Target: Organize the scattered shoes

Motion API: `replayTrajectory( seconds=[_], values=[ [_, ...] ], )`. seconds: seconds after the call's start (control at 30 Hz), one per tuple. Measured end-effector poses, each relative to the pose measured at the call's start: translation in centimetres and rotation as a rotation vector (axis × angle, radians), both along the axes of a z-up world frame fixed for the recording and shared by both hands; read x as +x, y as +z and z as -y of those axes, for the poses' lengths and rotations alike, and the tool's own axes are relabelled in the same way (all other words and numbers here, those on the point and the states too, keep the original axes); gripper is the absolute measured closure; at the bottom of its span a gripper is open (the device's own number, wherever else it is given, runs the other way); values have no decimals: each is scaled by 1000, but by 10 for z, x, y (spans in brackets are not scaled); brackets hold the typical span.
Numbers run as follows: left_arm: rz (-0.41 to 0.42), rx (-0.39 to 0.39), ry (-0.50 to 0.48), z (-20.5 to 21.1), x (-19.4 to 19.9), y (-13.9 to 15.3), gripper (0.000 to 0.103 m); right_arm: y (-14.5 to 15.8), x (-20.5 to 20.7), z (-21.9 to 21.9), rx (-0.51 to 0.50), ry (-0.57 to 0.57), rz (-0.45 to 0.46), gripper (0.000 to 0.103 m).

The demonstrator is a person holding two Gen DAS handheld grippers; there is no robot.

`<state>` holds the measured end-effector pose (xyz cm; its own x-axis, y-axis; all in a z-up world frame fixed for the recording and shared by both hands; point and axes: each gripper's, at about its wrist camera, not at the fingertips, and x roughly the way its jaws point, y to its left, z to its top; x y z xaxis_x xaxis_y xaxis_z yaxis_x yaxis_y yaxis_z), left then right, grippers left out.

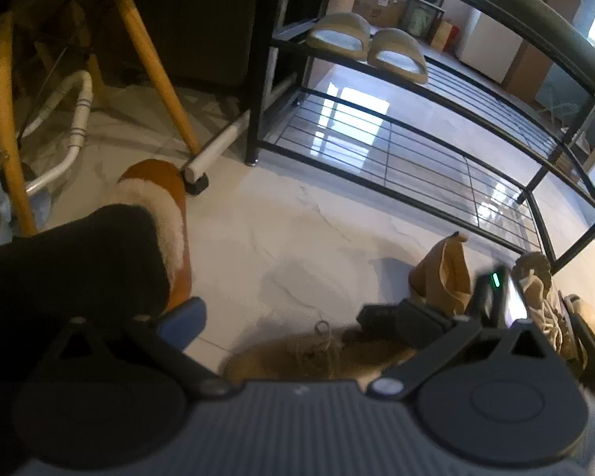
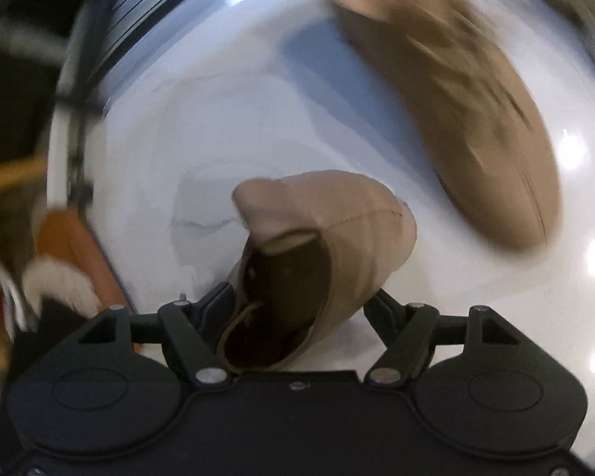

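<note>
A tan suede boot [image 2: 321,254] is seen between the fingers of the right gripper [image 2: 297,309], opening toward the camera and toe pointing away over the white floor [image 2: 218,127]; the fingers flank it, but contact cannot be told. Its mate [image 2: 476,119] lies farther off, upper right. The left gripper [image 1: 293,325] is held apart, empty, near a fur-lined slipper [image 1: 166,214], while the shoe rack [image 1: 416,150] holds only two pale slides [image 1: 373,45].

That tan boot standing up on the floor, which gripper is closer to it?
Right. The right gripper has the tan boot between its fingers; the left gripper holds back beside the fur-lined slipper.
</note>
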<state>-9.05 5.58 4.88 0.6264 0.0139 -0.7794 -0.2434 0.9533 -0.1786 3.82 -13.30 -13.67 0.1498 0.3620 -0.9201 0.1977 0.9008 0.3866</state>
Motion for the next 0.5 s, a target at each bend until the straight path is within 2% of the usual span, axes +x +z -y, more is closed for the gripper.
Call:
replayTrajectory(
  seconds=[0.07, 0.17, 0.23, 0.3, 0.37, 0.4, 0.43, 0.5],
  values=[
    [7, 14, 11, -1, 0, 1, 1, 11, 17, -19, -108, 157, 89, 30],
    [25, 43, 30, -4, 0, 4, 1, 29, 23, -54, -312, 456, 261, 28],
    [28, 45, 44, -6, 0, 4, 1, 34, 27, -65, -368, 558, 317, 28],
    [14, 35, 50, -8, 1, 3, 1, 37, 33, -65, -357, 538, 320, 28],
    [-10, 19, 52, -9, 3, 0, 1, 41, 39, -58, -295, 462, 298, 19],
    [-13, 20, 51, -9, 3, -1, 1, 42, 41, -54, -265, 431, 290, 10],
    [-14, 23, 49, -9, 3, -1, 1, 45, 39, -47, -221, 393, 288, 6],
    [-13, 22, 53, -9, 3, -1, 1, 55, 26, -30, -125, 302, 313, 3]
  ],
)
